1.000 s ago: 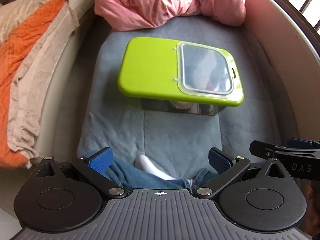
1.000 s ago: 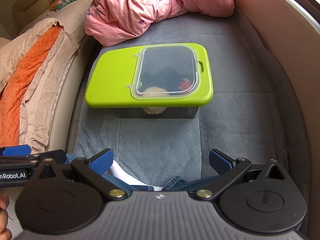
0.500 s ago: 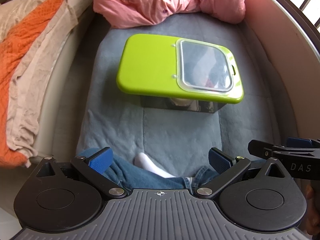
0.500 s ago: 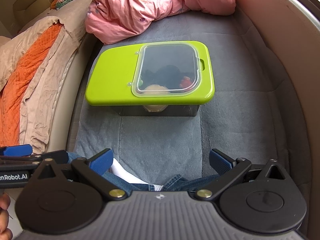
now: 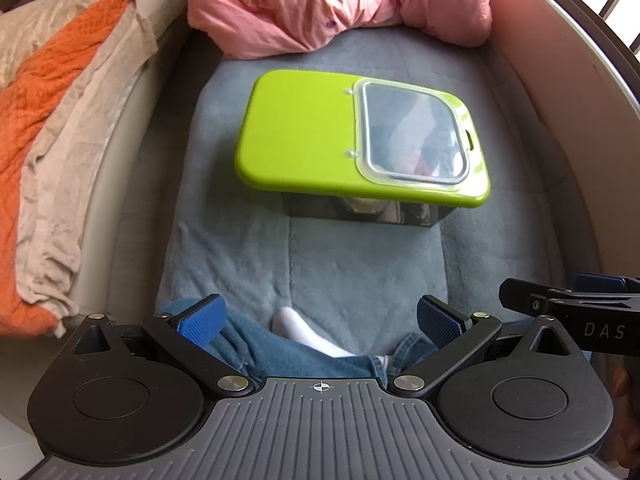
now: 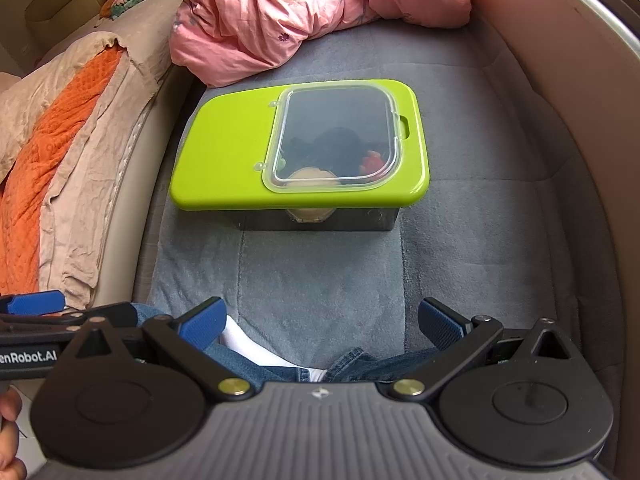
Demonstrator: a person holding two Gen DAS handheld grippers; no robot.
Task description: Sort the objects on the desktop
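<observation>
While the left gripper [image 5: 320, 318] hangs with jaws wide, holding nothing, the storage box [image 5: 360, 144] sits lid-closed on the grey mat [image 5: 340, 264], ahead of it, just before the pink quilt [image 5: 340, 0]. Right view: right gripper [image 6: 322, 320] jaws wide too, empty, box ahead, 2 jeans legs [image 6: 260, 360] beneath.

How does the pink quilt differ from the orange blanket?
The pink quilt is smooth, printed with small figures, and bunched up behind the green box. The orange blanket is textured and plain, draped along the left side with a beige sheet over its edge. Both are crumpled cloth; neither touches the box.
</observation>
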